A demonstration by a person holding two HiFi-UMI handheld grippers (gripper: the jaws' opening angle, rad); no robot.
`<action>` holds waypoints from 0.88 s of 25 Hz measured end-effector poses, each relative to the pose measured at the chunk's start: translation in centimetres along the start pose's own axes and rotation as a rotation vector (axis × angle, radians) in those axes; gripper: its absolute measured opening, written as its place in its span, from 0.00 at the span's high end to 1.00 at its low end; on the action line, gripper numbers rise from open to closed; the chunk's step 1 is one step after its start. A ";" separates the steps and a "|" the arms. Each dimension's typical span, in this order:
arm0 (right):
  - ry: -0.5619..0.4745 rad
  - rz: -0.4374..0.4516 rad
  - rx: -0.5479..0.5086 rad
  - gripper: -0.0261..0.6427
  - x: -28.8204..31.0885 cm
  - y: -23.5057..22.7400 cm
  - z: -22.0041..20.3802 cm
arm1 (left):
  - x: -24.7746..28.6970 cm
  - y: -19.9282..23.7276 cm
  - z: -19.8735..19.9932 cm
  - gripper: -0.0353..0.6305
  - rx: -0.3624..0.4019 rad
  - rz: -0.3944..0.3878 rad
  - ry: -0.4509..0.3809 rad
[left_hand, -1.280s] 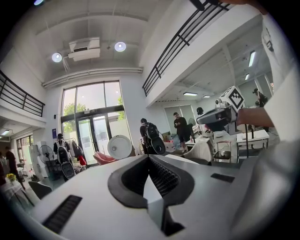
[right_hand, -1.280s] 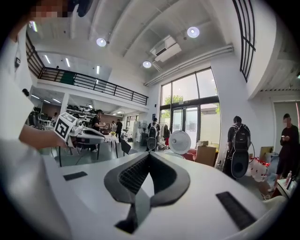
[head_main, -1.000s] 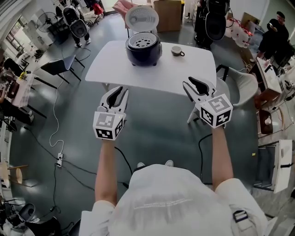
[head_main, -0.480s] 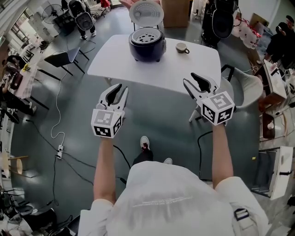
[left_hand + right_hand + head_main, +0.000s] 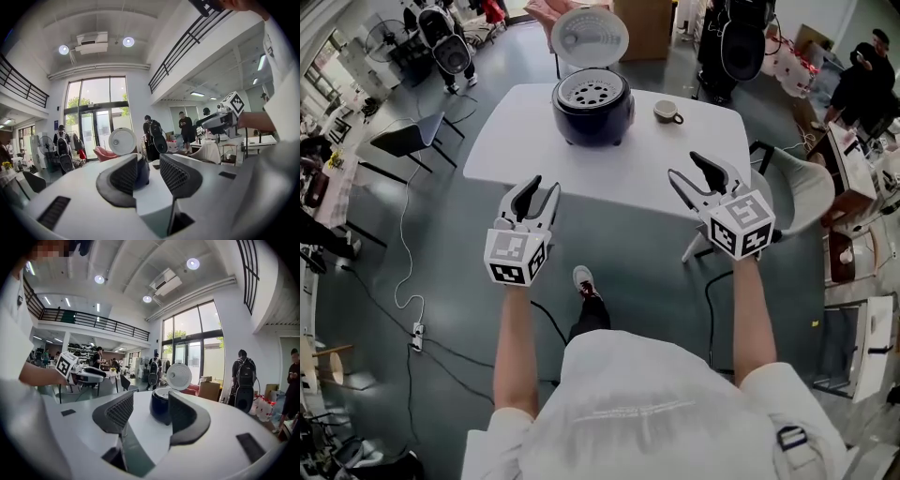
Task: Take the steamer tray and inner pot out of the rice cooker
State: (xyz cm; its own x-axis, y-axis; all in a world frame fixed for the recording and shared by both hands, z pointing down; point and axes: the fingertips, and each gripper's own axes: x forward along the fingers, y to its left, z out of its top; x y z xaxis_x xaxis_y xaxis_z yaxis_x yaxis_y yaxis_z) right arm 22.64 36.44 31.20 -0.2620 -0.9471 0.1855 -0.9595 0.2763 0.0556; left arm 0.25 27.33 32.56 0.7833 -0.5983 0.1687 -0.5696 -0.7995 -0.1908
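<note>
A dark blue rice cooker (image 5: 592, 108) stands at the far side of the white table (image 5: 516, 150), its round lid (image 5: 590, 37) raised. A white steamer tray (image 5: 592, 93) with holes sits in its top and hides the inner pot. My left gripper (image 5: 539, 190) hangs before the table's near edge, open and empty; its jaws have just been opening. My right gripper (image 5: 689, 169) is level with it at the right, open wider and empty, its jaws also just opening. The cooker (image 5: 142, 168) shows far off between the left gripper's jaws, and the cooker (image 5: 160, 406) likewise between the right's.
A cup (image 5: 667, 112) stands on the table right of the cooker. A white chair (image 5: 792, 178) is at the table's right side, a dark chair (image 5: 403, 136) at its left. Cables run over the floor (image 5: 412, 281). People stand by the far doors (image 5: 152, 136).
Both grippers have moved forward toward the table, and their jaws stand wider apart. The person has stepped forward, so the table's near edge is closer to the grippers.
</note>
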 end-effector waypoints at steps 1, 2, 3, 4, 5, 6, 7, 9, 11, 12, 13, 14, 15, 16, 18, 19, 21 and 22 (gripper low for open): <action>0.004 -0.009 0.003 0.61 1.4 -0.6 0.0 | 1.2 1.2 -0.4 0.70 0.009 -0.004 0.006; 0.007 -0.019 0.008 0.60 2.8 -1.3 0.2 | 2.5 2.5 -0.7 0.69 0.023 -0.009 0.013; 0.010 -0.030 0.015 0.60 4.3 -2.0 0.4 | 3.8 3.7 -0.8 0.68 0.037 -0.015 0.017; 0.014 -0.040 0.022 0.60 5.7 -2.6 0.7 | 5.1 5.0 -0.8 0.68 0.045 -0.023 0.018; 0.020 -0.048 0.027 0.59 7.3 -3.2 1.0 | 6.3 6.4 -0.8 0.68 0.047 -0.031 0.016; 0.028 -0.055 0.028 0.59 8.9 -3.6 1.4 | 7.5 7.9 -0.9 0.68 0.045 -0.038 0.016; 0.038 -0.061 0.027 0.58 10.6 -4.0 1.7 | 8.7 9.3 -1.0 0.68 0.042 -0.045 0.019; 0.057 -0.072 0.026 0.57 13.8 -4.9 2.2 | 11.2 12.2 -1.4 0.68 0.045 -0.057 0.034; 0.071 -0.084 0.032 0.57 16.9 -6.0 2.7 | 13.7 14.9 -1.8 0.68 0.054 -0.067 0.051; 0.076 -0.092 0.037 0.56 18.4 -6.4 2.9 | 14.9 16.1 -1.9 0.68 0.055 -0.074 0.056; 0.081 -0.100 0.043 0.56 19.6 -6.8 3.0 | 15.9 17.1 -2.1 0.68 0.053 -0.083 0.058; 0.085 -0.109 0.049 0.57 20.7 -7.2 3.1 | 16.8 18.1 -2.3 0.68 0.049 -0.092 0.058; 0.087 -0.119 0.055 0.57 21.8 -7.4 3.2 | 17.5 19.0 -2.4 0.68 0.045 -0.101 0.057; 0.089 -0.129 0.060 0.57 22.7 -7.6 3.3 | 18.2 19.9 -2.6 0.68 0.040 -0.107 0.057; 0.092 -0.146 0.075 0.57 24.3 -8.2 3.3 | 19.5 21.3 -3.1 0.68 0.032 -0.117 0.062; 0.095 -0.153 0.083 0.57 25.0 -8.6 3.2 | 20.1 21.9 -3.4 0.68 0.026 -0.122 0.067; 0.104 -0.166 0.097 0.57 26.4 -9.4 3.1 | 21.5 22.9 -4.0 0.68 0.012 -0.132 0.077; 0.110 -0.171 0.100 0.57 27.1 -9.7 3.1 | 22.0 23.4 -4.3 0.68 0.005 -0.138 0.083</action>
State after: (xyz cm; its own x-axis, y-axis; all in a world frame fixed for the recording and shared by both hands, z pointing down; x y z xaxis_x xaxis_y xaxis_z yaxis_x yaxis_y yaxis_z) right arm 24.52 7.55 32.63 -0.0867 -0.9537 0.2878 -0.9959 0.0901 -0.0014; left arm 3.08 -4.81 35.93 0.8305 -0.4854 0.2731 -0.4568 -0.8742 -0.1648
